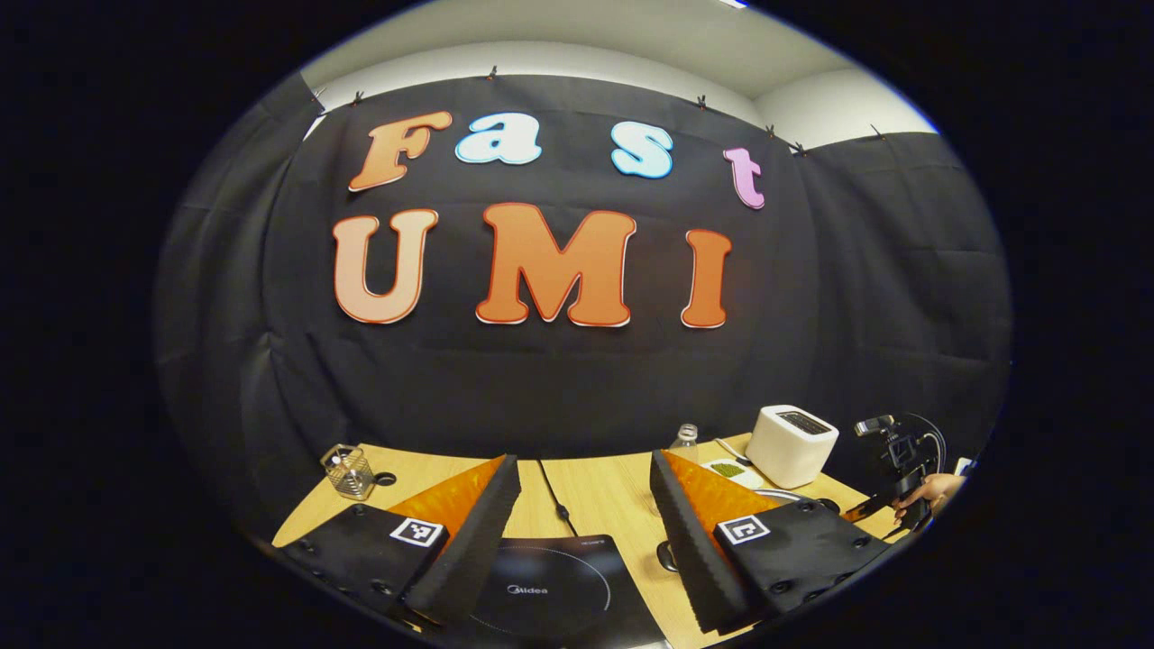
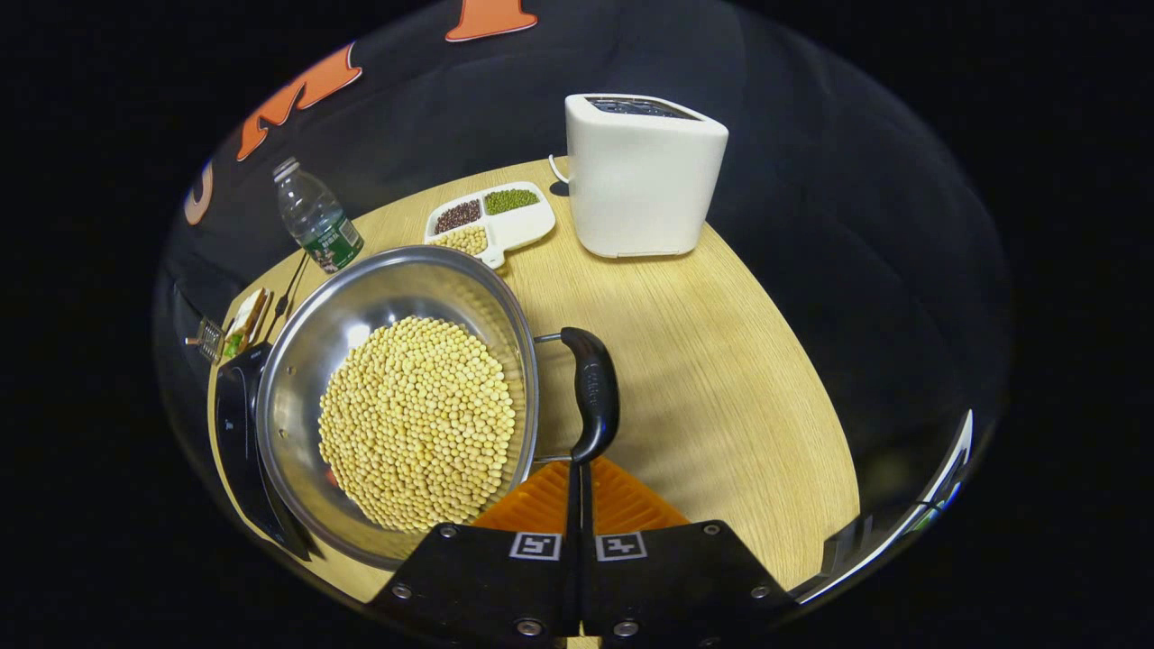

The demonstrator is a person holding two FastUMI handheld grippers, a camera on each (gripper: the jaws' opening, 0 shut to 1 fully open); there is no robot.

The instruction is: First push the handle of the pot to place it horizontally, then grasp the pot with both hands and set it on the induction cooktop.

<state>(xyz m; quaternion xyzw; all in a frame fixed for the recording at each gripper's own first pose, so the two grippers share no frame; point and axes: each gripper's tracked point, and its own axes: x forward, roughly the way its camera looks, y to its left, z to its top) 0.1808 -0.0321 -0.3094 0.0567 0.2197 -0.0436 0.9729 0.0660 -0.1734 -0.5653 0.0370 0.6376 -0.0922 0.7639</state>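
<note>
Your right gripper (image 2: 577,478) was pinched closed just below the black curved handle (image 2: 590,392) of the steel pot of yellow beans (image 2: 406,406); contact was hard to judge. That pot partly hid the black induction cooktop (image 2: 236,433). Your left gripper (image 1: 584,514) hung spread wide above it.

My left gripper (image 1: 584,514): two wedge-shaped fingers (image 1: 469,532) with ribbed inner faces, each on a flat plate carrying a square black-and-white marker (image 1: 419,531) and round screws along the edges. My right gripper (image 2: 578,482): same plates, one square marker (image 2: 535,545) per side, screws (image 2: 529,626) at the corners, ribbed fingers. In the left gripper view, my hand (image 1: 929,491) around the far gripper's dark frame with a looped cable.
</note>
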